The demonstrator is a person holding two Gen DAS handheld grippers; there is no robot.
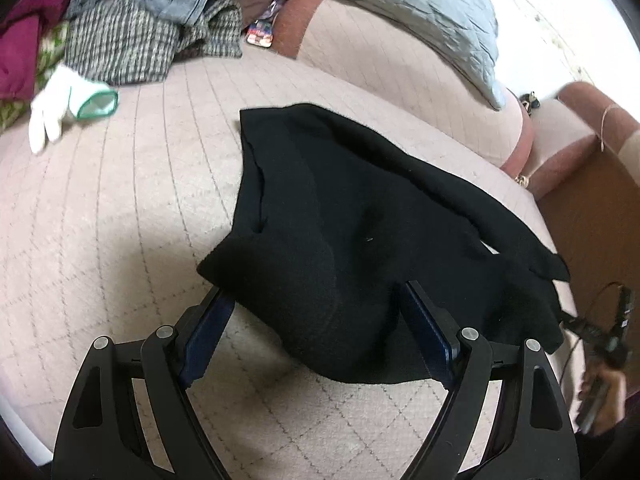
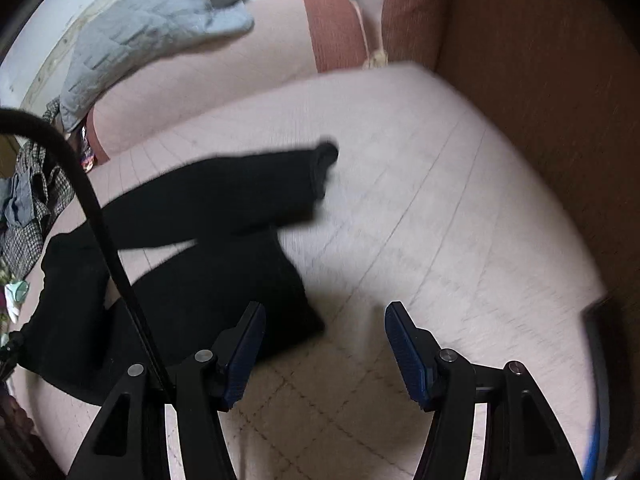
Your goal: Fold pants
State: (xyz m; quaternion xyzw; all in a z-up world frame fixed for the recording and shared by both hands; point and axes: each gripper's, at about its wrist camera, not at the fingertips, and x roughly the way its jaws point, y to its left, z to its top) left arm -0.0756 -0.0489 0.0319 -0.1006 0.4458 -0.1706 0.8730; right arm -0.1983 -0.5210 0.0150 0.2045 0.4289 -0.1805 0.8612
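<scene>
Black pants lie rumpled on the pale pink quilted mattress. My left gripper is open, its fingers straddling the near waist end of the pants just above the cloth. In the right wrist view the pants lie at left with two legs spread, one cuff pointing right. My right gripper is open and empty, just right of the nearer leg's end, over bare mattress. The right gripper also shows at the right edge of the left wrist view, blurred.
A pile of checked, grey and maroon clothes and a white glove lie at the far left. A grey quilted pillow rests on pink bolsters at the back. A brown wooden board borders the right side.
</scene>
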